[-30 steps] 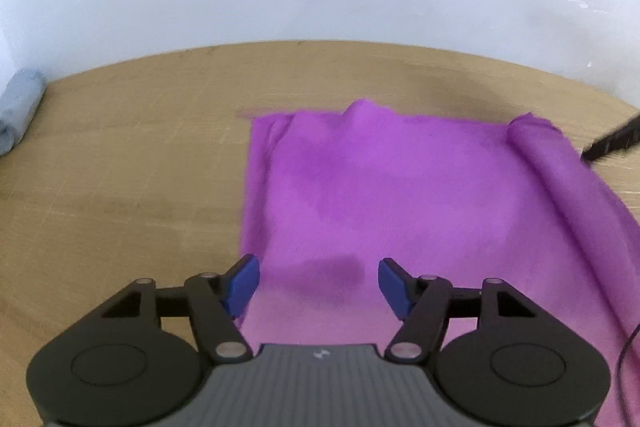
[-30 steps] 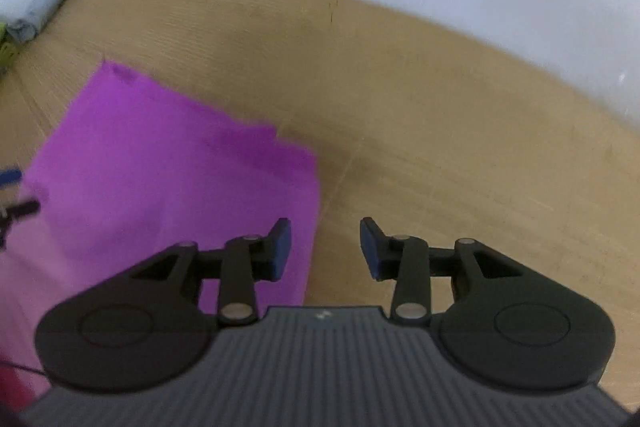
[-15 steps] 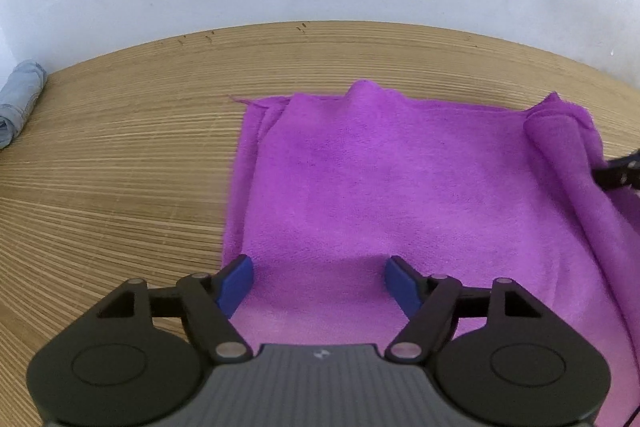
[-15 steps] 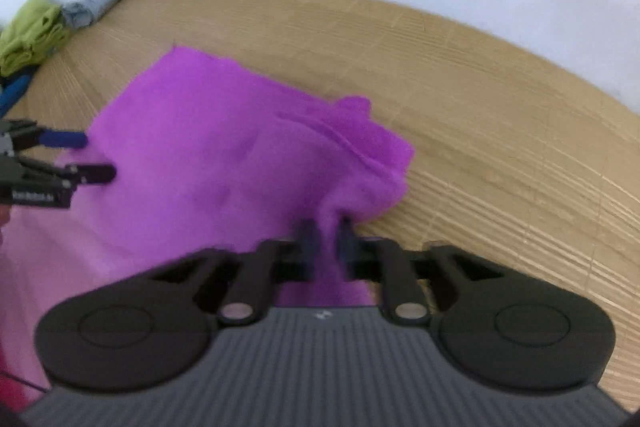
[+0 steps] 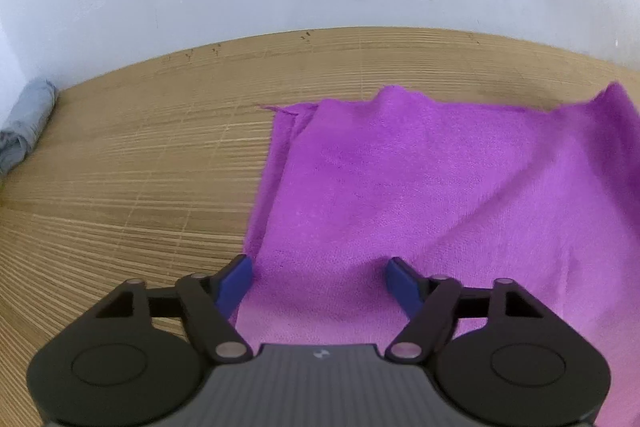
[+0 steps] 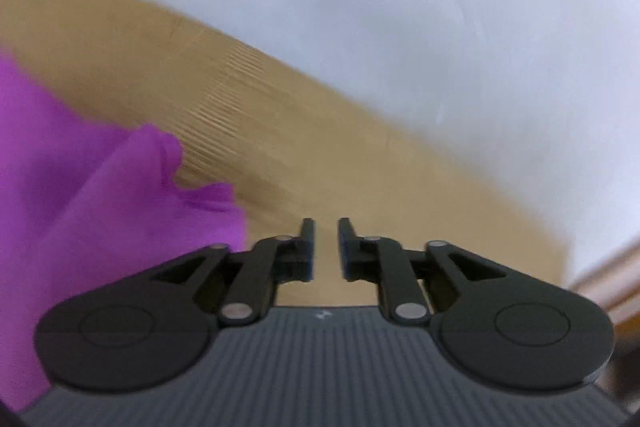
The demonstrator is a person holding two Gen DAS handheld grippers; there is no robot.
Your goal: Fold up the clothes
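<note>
From my left wrist camera, the purple cloth (image 5: 420, 195) lies on the wooden table (image 5: 140, 167), mostly flat, with its left edge doubled into a narrow strip and a diagonal crease running up toward a raised far right corner. My left gripper (image 5: 318, 281) stands wide over the near left edge; its jaws are closing a little, cloth lies under the gap, and neither blue pad pinches it as far as I can tell. A rolled grey cloth (image 5: 24, 131) sits against the wall at far left. From my right wrist camera, which is blurred, my right gripper (image 6: 325, 241) is beside the cloth's rumpled right corner (image 6: 172, 167), not on it; its jaws are opening and nothing is between them, only bare table. I judge the fold barely begun: edges need squaring and the main fold is not yet made.
</note>
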